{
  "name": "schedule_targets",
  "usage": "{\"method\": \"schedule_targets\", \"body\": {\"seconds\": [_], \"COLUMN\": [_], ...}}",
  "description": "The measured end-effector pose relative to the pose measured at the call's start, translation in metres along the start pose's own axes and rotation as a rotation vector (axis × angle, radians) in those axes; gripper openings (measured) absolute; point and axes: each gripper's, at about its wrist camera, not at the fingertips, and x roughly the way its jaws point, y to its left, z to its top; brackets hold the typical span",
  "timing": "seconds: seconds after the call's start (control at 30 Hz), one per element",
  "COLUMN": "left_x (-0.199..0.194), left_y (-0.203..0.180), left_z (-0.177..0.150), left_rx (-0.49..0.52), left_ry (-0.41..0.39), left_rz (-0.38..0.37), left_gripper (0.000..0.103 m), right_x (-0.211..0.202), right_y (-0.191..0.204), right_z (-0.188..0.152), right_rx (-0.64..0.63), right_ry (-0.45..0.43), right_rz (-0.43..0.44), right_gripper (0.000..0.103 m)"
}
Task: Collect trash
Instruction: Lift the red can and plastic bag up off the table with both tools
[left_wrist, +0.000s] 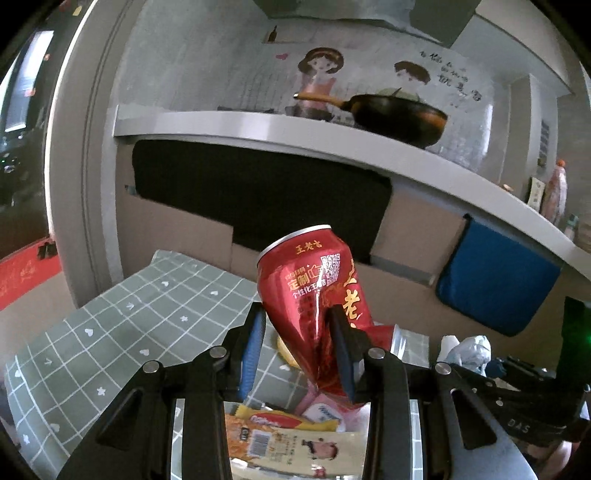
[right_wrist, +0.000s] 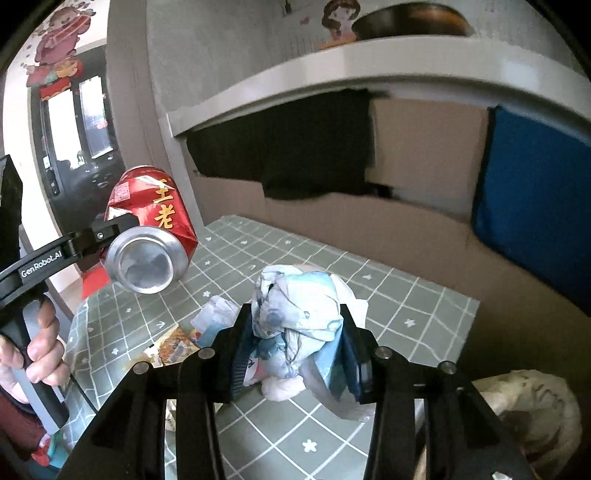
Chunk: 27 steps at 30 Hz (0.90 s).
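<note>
The far half of the checked worktop (right_wrist: 388, 295) lay bare, open for a pass. Nearer in, snack wrappers (left_wrist: 295, 439) littered the cloth. A grey shelf (left_wrist: 295, 129) with a wok (left_wrist: 399, 114) overhung the back, capping the headroom, and a cardboard wall (right_wrist: 406, 221) closed off behind.

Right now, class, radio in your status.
Left gripper shut on dented red can. Right gripper shut on crumpled wrapper. Snack packets remain on table.
</note>
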Motion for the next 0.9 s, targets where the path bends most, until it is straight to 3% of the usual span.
{"method": "schedule_targets", "body": {"seconds": [0.17, 0.47, 0.63, 0.77, 0.9], "left_x": [0.0, 0.023, 0.026, 0.039, 0.047], "left_y": [0.004, 0.06, 0.071, 0.077, 0.087], "left_z": [-0.013, -0.105, -0.118, -0.124, -0.13], "left_rx": [-0.042, -0.184, -0.247, -0.298, -0.393], "left_ry": [0.068, 0.377, 0.392, 0.454, 0.486], "left_rz": [-0.053, -0.089, -0.122, -0.155, -0.206], "left_gripper": [0.036, 0.036, 0.037, 0.048, 0.05], "right_x": [-0.001, 0.051, 0.07, 0.078, 0.078], "right_y": [-0.006, 0.012, 0.031, 0.037, 0.041], "right_z": [-0.008, -0.06, -0.078, -0.081, -0.084], "right_rx": [0.034, 0.049, 0.021, 0.008, -0.008], "right_ry": [0.025, 0.213, 0.276, 0.292, 0.296], "right_rz": [0.041, 0.135, 0.166, 0.189, 0.183], "right_gripper": [0.04, 0.04, 0.04, 0.04, 0.04]}}
